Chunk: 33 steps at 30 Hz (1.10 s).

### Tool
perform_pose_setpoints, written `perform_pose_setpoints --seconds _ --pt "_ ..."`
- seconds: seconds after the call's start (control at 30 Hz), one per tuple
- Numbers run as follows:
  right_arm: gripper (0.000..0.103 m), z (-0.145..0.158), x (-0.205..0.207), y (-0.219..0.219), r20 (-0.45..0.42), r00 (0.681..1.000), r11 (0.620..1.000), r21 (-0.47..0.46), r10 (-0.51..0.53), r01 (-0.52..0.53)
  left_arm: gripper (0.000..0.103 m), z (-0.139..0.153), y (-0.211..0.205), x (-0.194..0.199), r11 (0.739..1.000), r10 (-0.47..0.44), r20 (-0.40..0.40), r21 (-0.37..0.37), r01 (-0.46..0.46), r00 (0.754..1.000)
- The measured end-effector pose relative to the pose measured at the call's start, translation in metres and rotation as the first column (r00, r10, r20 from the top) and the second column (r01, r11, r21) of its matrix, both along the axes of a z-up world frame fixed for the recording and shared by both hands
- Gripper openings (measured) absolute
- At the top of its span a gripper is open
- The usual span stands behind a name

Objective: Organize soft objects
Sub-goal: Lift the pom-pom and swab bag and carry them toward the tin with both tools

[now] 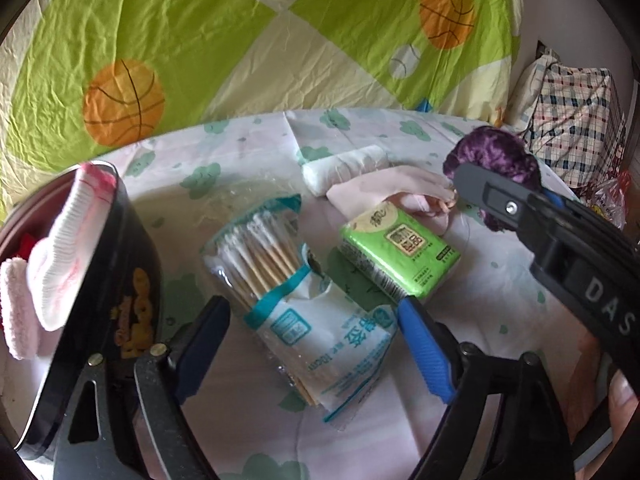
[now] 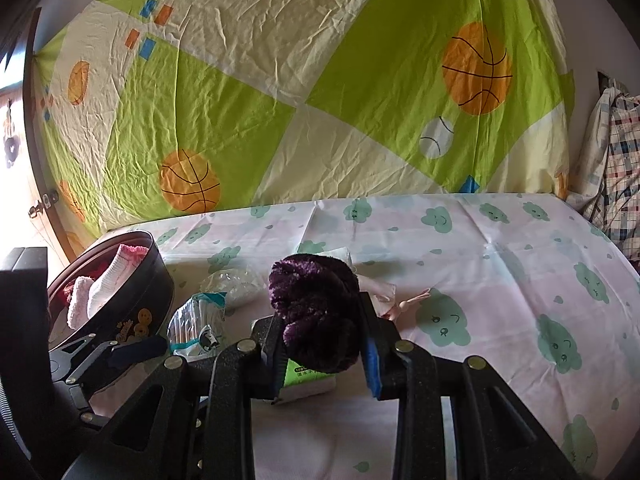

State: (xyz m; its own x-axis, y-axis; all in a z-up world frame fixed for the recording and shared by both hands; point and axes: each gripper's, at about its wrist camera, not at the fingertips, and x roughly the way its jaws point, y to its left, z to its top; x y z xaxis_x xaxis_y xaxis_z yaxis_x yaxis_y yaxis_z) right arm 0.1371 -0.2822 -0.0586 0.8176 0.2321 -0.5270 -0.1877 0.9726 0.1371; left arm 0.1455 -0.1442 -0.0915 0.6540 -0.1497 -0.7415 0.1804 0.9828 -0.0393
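My right gripper [image 2: 320, 332] is shut on a fuzzy purple cloth [image 2: 316, 312] and holds it above the table; the cloth also shows in the left wrist view [image 1: 496, 160]. My left gripper [image 1: 312, 320] is open and empty, its jaws on either side of a plastic bag of cotton swabs [image 1: 280, 276]. A green tissue pack [image 1: 400, 252] lies just right of the bag. A black round tin [image 1: 108, 272] at the left holds a white-and-pink sock [image 1: 68, 248] and a pink fuzzy cloth [image 1: 16, 312]. A white roll [image 1: 344, 168] and a pale pink cloth [image 1: 392, 192] lie further back.
The table has a white cloth with green cloud faces [image 2: 500, 280]. A green and cream sheet with basketballs [image 2: 280, 100] hangs behind it. A plaid bag [image 1: 572, 128] sits at the far right. A small doll [image 2: 404, 304] lies by the pink cloth.
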Motion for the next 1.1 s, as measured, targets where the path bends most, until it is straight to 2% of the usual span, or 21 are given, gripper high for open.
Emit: perform_pose_setpoints --seconds 0.13,0.2,0.37,0.73,1.1 --pt "0.033 -0.002 0.0 0.002 -0.007 1.0 1.0 -0.006 0.004 -0.004 0.07 -0.002 0.006 0.001 0.999 0.007 -0.015 -0.044 -0.008 1.0" --pt "0.033 -0.001 0.0 0.001 -0.005 1.0 1.0 -0.003 0.004 -0.004 0.056 -0.003 0.009 0.001 0.998 0.006 -0.021 -0.068 -0.007 1.0" --pt "0.033 -0.001 0.0 -0.002 -0.006 1.0 1.0 0.015 -0.002 0.002 0.044 0.0 0.014 -0.002 0.995 -0.006 0.001 -0.099 0.006 1.0" --pt "0.033 0.001 0.0 -0.008 0.005 1.0 0.999 0.041 -0.011 0.011 0.041 0.011 0.024 -0.016 0.993 -0.009 0.078 -0.118 0.018 0.997" --pt "0.033 0.002 -0.005 -0.007 0.036 0.999 1.0 0.026 -0.013 0.012 0.04 0.024 0.021 -0.033 0.998 0.002 0.202 -0.061 0.01 0.979"
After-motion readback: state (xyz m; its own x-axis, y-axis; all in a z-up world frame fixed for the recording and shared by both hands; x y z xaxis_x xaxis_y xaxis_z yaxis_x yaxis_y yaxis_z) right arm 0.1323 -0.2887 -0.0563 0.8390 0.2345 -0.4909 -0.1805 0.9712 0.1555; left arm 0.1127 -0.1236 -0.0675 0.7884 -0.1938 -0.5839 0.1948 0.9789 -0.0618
